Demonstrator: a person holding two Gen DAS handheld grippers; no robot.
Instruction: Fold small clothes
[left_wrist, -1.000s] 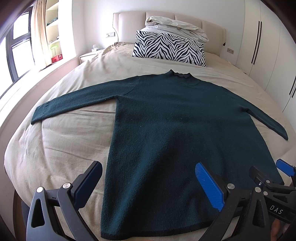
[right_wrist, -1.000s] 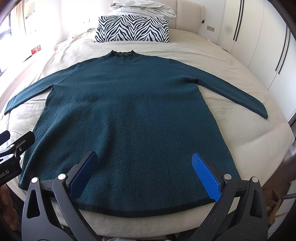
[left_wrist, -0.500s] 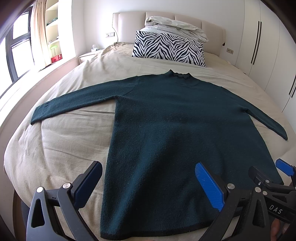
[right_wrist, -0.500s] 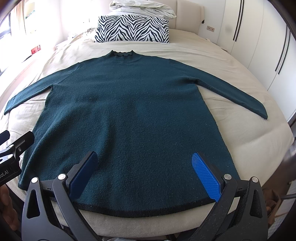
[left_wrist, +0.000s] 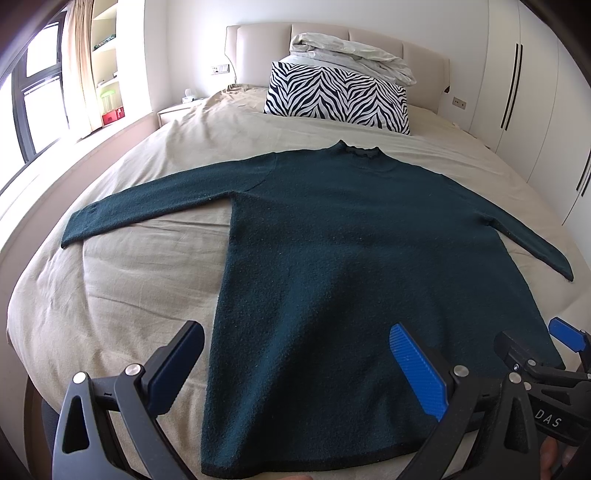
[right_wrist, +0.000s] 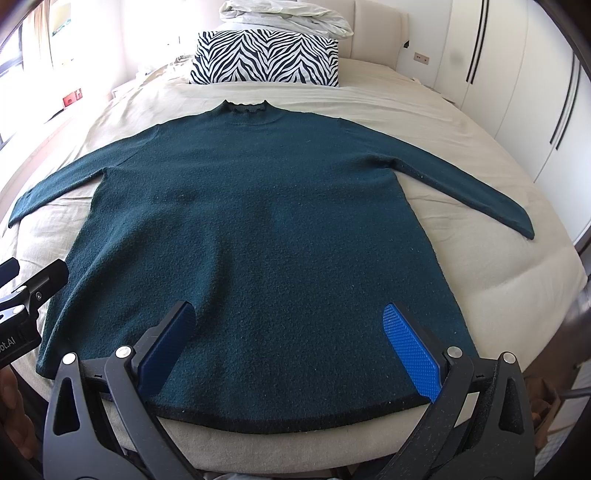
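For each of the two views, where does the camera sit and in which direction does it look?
Left wrist: sits on the left gripper at the bed's foot, nearer the sweater's left side, facing the headboard; its open fingers show, the right gripper at the right edge.
Right wrist: sits on the right gripper, centred over the hem, facing likewise; its open fingers show.
Shared: sweater, zebra pillow, bed.

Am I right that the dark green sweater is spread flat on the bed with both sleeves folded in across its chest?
Not quite. The sweater does lie flat on the bed, but both sleeves stretch straight out to the sides, unfolded. The right wrist view shows this best, with each cuff resting on the beige sheet.
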